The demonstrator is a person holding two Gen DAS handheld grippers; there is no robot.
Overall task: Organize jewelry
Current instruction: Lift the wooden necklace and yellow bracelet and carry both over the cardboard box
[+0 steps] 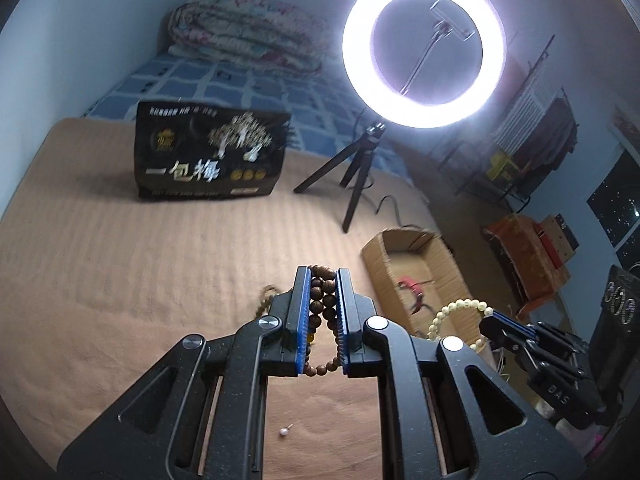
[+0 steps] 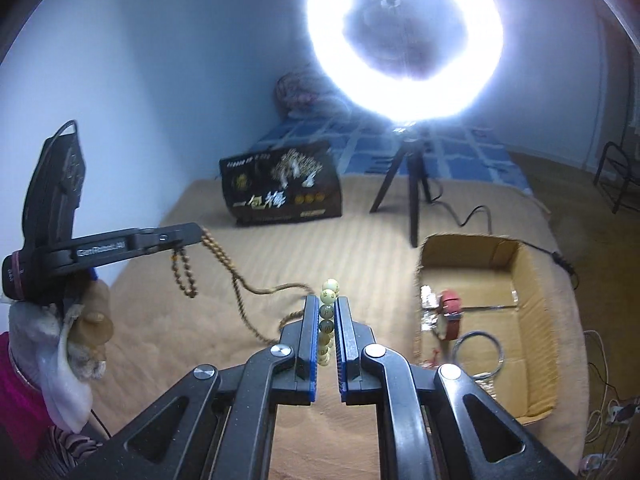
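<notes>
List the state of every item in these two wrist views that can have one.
left gripper: shut on brown bead strand, lifted off the bed
brown bead strand: clamped, loops hanging, one end trailing on the bed
right gripper: shut on pale bead bracelet
pale bead bracelet: clamped, held in the air
cardboard box: open, red watch and metal ring inside
ring light: on
pearl pin: loose on the bed

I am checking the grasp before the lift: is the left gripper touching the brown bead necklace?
Touching. In the left wrist view the left gripper is shut on the brown bead necklace, with the beads pressed between both blue pads.
</notes>
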